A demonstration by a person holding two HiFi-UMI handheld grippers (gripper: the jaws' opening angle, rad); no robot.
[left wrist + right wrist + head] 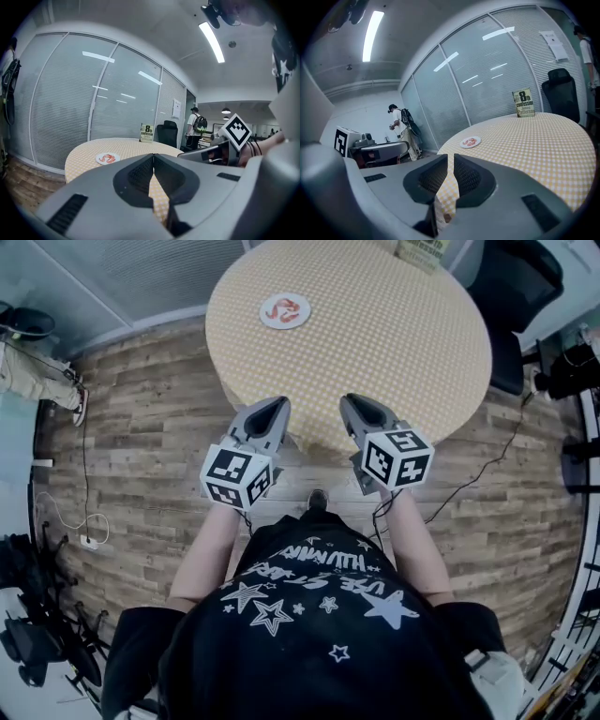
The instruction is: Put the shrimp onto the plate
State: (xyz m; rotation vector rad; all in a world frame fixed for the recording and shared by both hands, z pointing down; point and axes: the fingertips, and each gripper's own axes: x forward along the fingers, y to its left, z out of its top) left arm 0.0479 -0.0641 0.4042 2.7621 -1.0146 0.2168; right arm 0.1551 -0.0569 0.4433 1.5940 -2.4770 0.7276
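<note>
Seemingly, the shrimp (284,308) are already laid on the white plate (285,329), which sits at the far left of the round checked desk (394,334), well apart from both grippers held at its near edge. In the head view the plate is found at about 12 o'clock from the left gripper (153,157) and at 11 o'clock from the right gripper (450,159), so the left is judged the nearer. The left jaws are clenched tip to tip on nothing; the right jaws are drawn in to a thin slit, also on nothing. The shrimp look curled, and no long axis can be made out. A book (523,103) stood at the desk's far edge is read as "8th confession" and "Patterson".
</note>
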